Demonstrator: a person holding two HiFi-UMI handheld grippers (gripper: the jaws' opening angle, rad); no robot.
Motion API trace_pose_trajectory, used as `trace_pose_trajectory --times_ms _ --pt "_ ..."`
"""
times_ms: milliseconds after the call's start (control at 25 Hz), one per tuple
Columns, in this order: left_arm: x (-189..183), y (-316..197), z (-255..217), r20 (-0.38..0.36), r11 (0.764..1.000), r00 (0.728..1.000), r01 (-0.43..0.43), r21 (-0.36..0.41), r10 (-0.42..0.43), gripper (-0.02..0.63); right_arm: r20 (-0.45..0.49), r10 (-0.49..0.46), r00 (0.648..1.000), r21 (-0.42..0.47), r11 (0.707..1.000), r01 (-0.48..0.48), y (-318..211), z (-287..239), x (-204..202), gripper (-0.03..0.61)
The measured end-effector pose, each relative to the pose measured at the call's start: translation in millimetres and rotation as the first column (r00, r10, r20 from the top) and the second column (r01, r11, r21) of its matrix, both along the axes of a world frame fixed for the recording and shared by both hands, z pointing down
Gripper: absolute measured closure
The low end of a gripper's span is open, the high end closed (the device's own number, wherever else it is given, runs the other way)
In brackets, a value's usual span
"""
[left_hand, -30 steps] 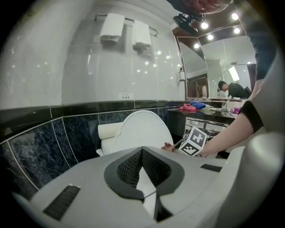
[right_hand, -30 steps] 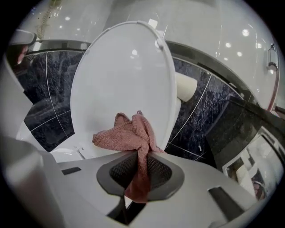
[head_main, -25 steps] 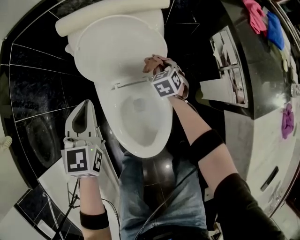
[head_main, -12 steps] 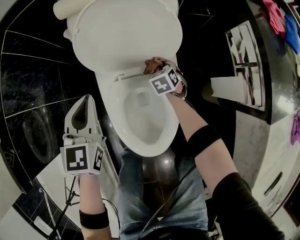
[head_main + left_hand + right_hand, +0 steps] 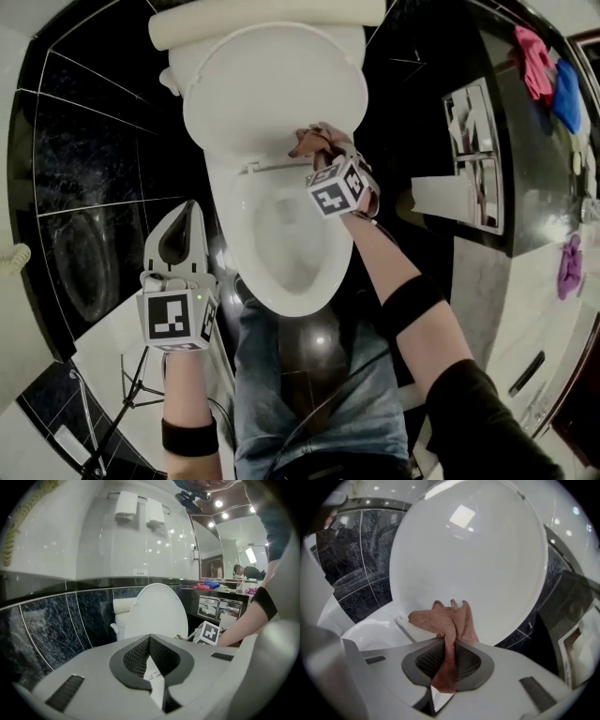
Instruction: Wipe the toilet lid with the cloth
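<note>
R grip: my right gripper [image 5: 448, 644] is clamped narrow on the cloth [image 5: 446, 618].
Cloth: bunched wad, looks to touch the toilet lid [image 5: 468, 559] at its ~5 o'clock edge, by the hinge.
L grip: left gripper [image 5: 150, 641] closed, empty, at 8 o'clock of the bowl [image 5: 281, 302].
Risk: small wad, so jaw tips may scrape the lid; a loose fold could slip into the bowl.

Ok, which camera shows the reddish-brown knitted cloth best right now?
Right gripper view: the reddish-brown knitted cloth is central, pinched in the right gripper, bunched at the raised white toilet lid's base. The head view shows only a small bunch past the marker cube; in the left gripper view it is too small to make out.
</note>
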State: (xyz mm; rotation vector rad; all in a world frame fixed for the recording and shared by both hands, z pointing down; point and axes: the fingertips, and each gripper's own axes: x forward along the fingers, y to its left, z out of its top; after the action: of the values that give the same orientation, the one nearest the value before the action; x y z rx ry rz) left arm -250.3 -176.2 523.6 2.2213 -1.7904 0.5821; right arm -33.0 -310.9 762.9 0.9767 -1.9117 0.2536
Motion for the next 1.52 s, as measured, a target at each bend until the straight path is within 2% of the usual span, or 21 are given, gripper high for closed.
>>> trace_pose_trajectory --times_ms 160,280,400,600,760,960,1200,1320,1520 --pt "7 -2 -46 -0.073 0.998 0.996 0.050 -0.024 -0.052 0.612 0.028 -0.058 0.998 0.107 0.993 0.054 -6 -99 -12 0.502" --pt "2 0 -75 -0.071 0.999 0.997 0.034 -0.024 -0.035 0.612 0.068 -0.086 0.994 0.176 0.982 0.073 -15 -171 -30 0.502" --pt "-2 -2 -100 -0.091 0.999 0.995 0.050 0.000 -0.050 0.612 0.081 -0.130 0.988 0.275 0.956 0.104 -36 -245 -50 0.502" --pt "-15 4 -120 -0.101 0.998 0.993 0.061 0.027 -0.058 0.612 0.063 -0.205 0.977 0.366 0.915 0.169 -55 -307 -88 0.502" --pt "-27 7 -129 -0.111 0.995 0.990 0.089 0.039 -0.084 0.612 0.003 -0.259 0.966 0.369 0.898 0.240 -68 -309 -121 0.502" --pt "-60 16 -128 -0.109 0.991 0.987 0.127 0.046 -0.121 0.612 -0.034 -0.283 0.958 0.337 0.900 0.278 -70 -288 -158 0.502" --pt "-94 26 -115 -0.098 0.986 0.982 0.164 0.037 -0.160 0.612 -0.088 -0.341 0.936 0.292 0.889 0.352 -52 -245 -198 0.502" --pt "-103 26 -110 -0.116 0.979 0.973 0.203 0.029 -0.198 0.612 -0.100 -0.377 0.921 0.255 0.885 0.390 -39 -215 -212 0.502" --pt "-112 23 -88 -0.106 0.979 0.974 0.205 0.018 -0.202 0.612 -0.117 -0.431 0.895 0.220 0.867 0.447 -25 -168 -235 0.502"
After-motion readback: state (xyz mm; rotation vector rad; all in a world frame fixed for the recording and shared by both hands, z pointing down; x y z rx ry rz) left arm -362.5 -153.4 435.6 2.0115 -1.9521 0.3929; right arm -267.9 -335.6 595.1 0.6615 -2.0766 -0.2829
